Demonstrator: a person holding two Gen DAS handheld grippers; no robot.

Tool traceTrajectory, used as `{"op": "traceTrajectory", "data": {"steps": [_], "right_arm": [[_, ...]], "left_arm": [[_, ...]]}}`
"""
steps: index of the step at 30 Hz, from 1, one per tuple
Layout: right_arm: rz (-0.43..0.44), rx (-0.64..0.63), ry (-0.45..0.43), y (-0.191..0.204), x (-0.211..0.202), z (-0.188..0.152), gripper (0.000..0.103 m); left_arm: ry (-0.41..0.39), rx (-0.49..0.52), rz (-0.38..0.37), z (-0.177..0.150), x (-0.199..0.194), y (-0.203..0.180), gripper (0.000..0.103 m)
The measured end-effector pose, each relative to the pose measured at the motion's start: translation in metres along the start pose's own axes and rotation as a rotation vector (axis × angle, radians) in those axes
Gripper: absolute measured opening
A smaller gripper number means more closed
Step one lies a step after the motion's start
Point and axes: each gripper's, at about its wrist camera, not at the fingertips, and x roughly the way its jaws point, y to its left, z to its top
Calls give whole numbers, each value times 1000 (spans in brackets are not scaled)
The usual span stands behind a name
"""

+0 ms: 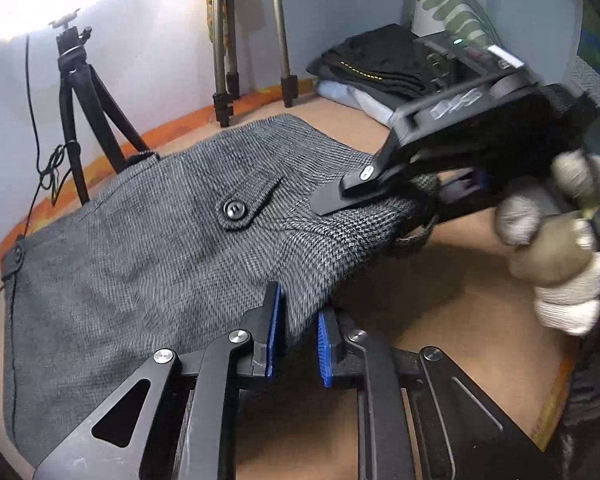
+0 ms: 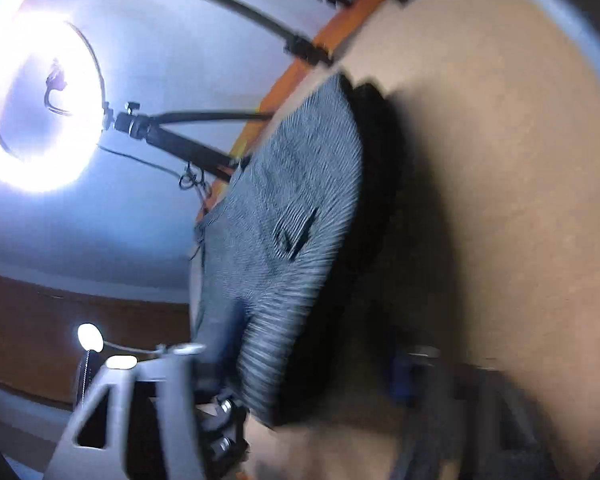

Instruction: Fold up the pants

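Grey woven pants (image 1: pixel 140 248) lie spread on a tan surface, waist end near me, with a buttoned back pocket flap (image 1: pixel 236 210). My left gripper (image 1: pixel 298 334) has blue pads on either side of the waist edge, which runs between them. My right gripper (image 1: pixel 340 200), held by a gloved hand (image 1: pixel 560 248), is shut on the waistband corner at the right. The right wrist view is tilted and blurred; the pants (image 2: pixel 284 232) hang from between its fingers.
A black tripod (image 1: pixel 80 120) and a silver tripod (image 1: pixel 228 48) stand at the far edge by the wall. Folded dark clothes (image 1: pixel 384 64) are stacked at the back right beside a patterned pillow. A bright ring light (image 2: pixel 36 108) glares in the right wrist view.
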Motion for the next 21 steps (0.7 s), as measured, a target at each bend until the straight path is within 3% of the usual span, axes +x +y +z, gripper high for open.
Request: {"op": "traceTrajectory", "data": {"steps": [2,3,4,6,8,11,17,21], "right_arm": [[-35,-33,-14,4,0,-3,27],[-48,-63,-20,8,-3,-5,25],[-61,-87,-26,12,-6,-6,23],[-79,-124,-40,21,-13,-7,21],[-104,-154,-50,30,-15,-9,21],[-152,-208,-65,43,-12,-12,20],[-196,-224,-83,52,-12,-16,19],[-222,-296,-120,78,-20,-24,19]], "left_arm": [[-28,-12,6,-6,-21,8,37],[-61,-22,43,-10,-35,16,39],[-81,-31,91,-13,-43,24,40],[-93,-55,262,-23,-54,47,40],[-79,-107,375,-30,-52,69,40],[-24,-90,504,-43,-37,82,40],[39,-62,472,-59,-3,75,40],[14,-65,458,-62,2,75,38]]}}
